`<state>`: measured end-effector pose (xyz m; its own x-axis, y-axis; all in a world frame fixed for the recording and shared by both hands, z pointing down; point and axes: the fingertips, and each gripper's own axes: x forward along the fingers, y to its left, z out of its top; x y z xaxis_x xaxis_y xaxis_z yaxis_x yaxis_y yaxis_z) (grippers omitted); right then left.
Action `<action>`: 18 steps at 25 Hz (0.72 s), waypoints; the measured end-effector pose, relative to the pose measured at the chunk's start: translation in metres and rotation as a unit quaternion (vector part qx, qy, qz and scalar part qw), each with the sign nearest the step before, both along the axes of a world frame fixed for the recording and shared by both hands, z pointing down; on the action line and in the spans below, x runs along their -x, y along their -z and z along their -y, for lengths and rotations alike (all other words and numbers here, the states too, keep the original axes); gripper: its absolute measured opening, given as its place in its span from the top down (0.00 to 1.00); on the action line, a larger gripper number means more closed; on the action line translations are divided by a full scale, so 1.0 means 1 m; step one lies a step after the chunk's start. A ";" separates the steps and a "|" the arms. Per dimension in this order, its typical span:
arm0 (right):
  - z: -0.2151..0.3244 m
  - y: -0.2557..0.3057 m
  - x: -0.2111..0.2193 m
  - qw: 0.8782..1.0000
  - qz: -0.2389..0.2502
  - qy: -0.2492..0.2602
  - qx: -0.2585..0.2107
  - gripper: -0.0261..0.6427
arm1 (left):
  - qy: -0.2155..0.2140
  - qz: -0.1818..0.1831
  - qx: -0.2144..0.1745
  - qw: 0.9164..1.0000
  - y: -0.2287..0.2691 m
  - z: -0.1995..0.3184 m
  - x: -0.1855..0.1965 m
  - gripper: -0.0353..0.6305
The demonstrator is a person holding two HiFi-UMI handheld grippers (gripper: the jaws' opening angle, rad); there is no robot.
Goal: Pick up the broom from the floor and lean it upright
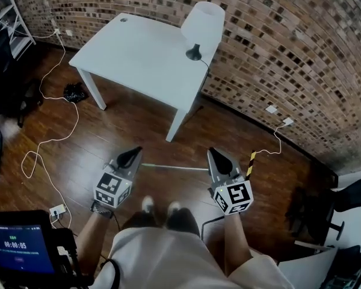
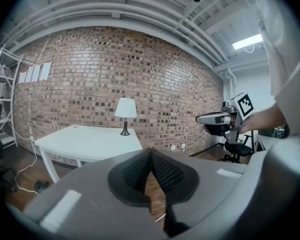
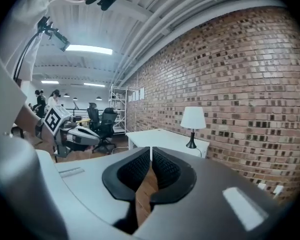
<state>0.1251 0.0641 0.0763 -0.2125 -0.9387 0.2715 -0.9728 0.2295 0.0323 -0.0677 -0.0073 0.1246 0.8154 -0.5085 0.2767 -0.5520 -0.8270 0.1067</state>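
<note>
The broom shows in the head view only as a thin pale handle lying flat on the dark wooden floor, running left to right just in front of the person's shoes. Its right end is hidden behind my right gripper. My left gripper hovers above the handle's left end, jaws together with nothing in them. My right gripper hovers above the right end, its jaws all but together and empty. Both point forward and slightly down, well clear of the floor. In the left gripper view the right gripper shows at the right.
A white table with a white lamp stands ahead against the brick wall. White cables and a power strip lie at the left. A yellow-and-black striped bar sits beside the right gripper. Office chairs stand at the right.
</note>
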 end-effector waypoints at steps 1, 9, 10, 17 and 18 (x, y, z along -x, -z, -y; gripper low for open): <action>0.006 -0.006 0.005 1.000 -0.005 0.004 0.004 0.92 | 0.003 -0.004 0.005 1.000 -0.006 0.004 0.004 0.95; 0.048 -0.088 0.033 0.997 -0.006 0.034 0.064 0.87 | 0.030 0.018 0.033 0.999 -0.072 0.032 0.015 0.95; 0.053 -0.100 0.035 0.996 0.000 0.041 0.073 0.86 | 0.032 0.023 0.038 0.999 -0.079 0.034 0.013 0.95; 0.088 -0.205 0.037 0.989 0.025 0.077 0.122 0.83 | 0.058 0.049 0.077 0.994 -0.150 0.035 0.007 0.95; 0.094 -0.222 0.038 0.988 0.028 0.084 0.130 0.82 | 0.060 0.056 0.082 0.993 -0.164 0.036 0.008 0.95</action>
